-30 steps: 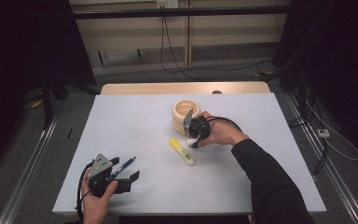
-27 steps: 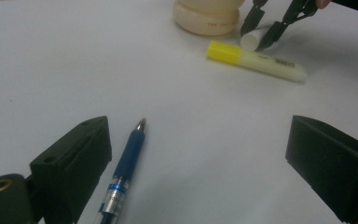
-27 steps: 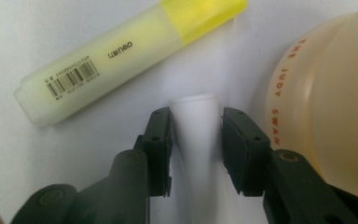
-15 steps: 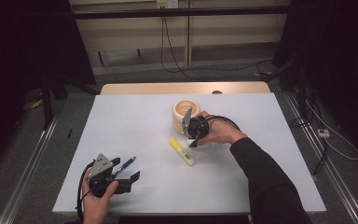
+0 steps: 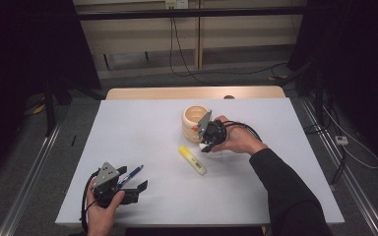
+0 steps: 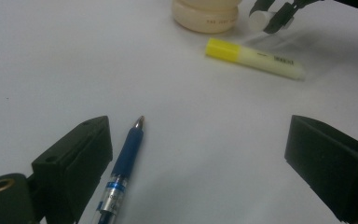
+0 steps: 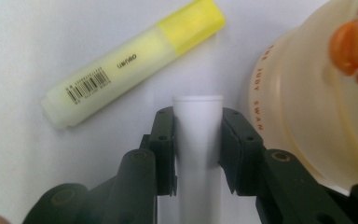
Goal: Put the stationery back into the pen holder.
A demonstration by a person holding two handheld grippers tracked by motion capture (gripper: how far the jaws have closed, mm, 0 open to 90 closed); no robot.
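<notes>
Two tools: right tool (image 7: 198, 149) clenched on white tube (image 7: 197, 140) beside cup (image 5: 195, 123), left tool (image 6: 205, 168) released; risks tube slipping, tipping cup.

The highlighter (image 5: 192, 160) lies between the cup (image 5: 195, 123) and the pen (image 5: 129, 175).

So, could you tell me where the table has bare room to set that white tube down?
Bare: the far left corner of the table and the near right edge. Crowded: around the cream holder, yellow highlighter and right gripper.

White tube (image 7: 198, 140), yellow highlighter (image 7: 135, 60)
</notes>
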